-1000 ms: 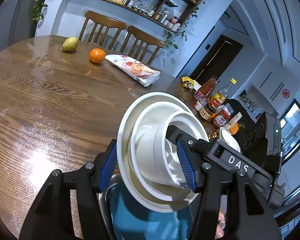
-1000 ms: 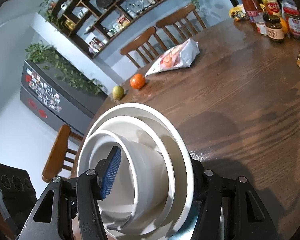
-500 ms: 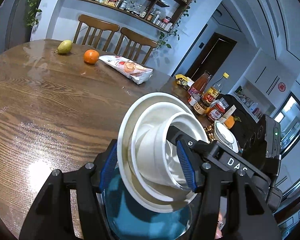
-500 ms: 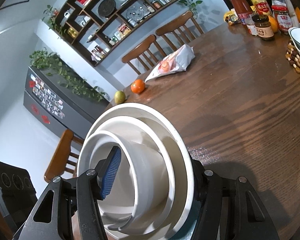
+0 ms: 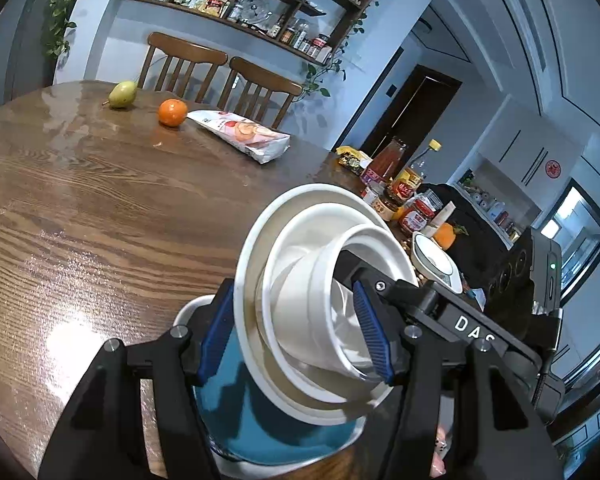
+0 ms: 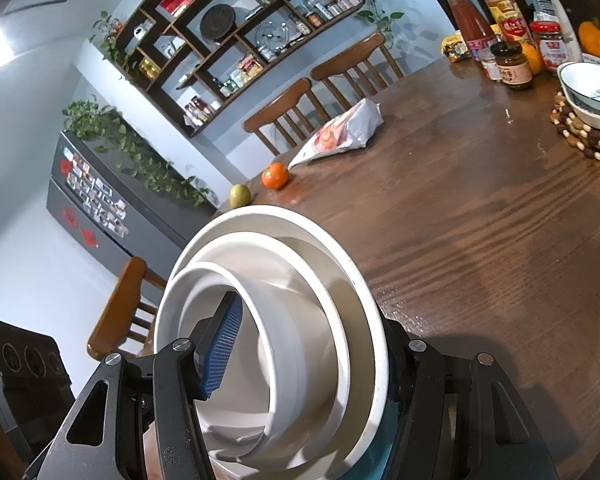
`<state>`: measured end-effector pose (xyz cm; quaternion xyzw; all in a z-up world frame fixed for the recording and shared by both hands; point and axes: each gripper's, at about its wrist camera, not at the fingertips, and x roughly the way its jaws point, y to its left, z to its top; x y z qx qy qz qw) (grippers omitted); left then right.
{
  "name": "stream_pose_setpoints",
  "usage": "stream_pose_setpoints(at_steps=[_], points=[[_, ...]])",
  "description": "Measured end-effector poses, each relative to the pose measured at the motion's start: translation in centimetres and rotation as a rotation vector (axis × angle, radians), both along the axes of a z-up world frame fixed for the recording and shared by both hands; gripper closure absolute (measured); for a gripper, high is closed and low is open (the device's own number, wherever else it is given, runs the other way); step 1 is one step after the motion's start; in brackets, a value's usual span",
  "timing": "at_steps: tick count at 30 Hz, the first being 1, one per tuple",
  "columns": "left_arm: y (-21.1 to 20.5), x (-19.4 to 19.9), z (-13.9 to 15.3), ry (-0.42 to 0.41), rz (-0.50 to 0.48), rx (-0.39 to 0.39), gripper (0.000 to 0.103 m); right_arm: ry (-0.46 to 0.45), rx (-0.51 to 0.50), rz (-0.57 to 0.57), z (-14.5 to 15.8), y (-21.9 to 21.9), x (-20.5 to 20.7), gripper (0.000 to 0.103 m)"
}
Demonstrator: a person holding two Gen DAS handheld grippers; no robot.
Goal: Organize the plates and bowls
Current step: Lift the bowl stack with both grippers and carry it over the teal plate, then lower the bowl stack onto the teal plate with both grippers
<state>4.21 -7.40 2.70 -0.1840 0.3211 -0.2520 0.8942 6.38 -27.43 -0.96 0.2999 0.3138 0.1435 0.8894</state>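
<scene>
Wooden table (image 5: 100, 208): pear (image 5: 122, 94), orange (image 5: 172, 112), jars (image 5: 404, 196)

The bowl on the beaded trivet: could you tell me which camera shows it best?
The right wrist view: the patterned bowl and beaded trivet sit unobstructed, though cropped by the frame edge. The left wrist view shows the bowl smaller, partly behind the held dishes.

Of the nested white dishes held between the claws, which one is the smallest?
The innermost bowl, sitting inside the middle bowl and the wide outer plate.
</scene>
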Motion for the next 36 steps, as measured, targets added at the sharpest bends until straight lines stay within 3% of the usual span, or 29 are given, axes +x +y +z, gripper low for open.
stream_pose_setpoints(at_steps=[36], points=[[-0.8, -2.5, -1.7, 0.094, -0.064, 0.015, 0.045, 0.069, -0.019, -0.043, -1.2, -0.7, -4.0, 0.041]])
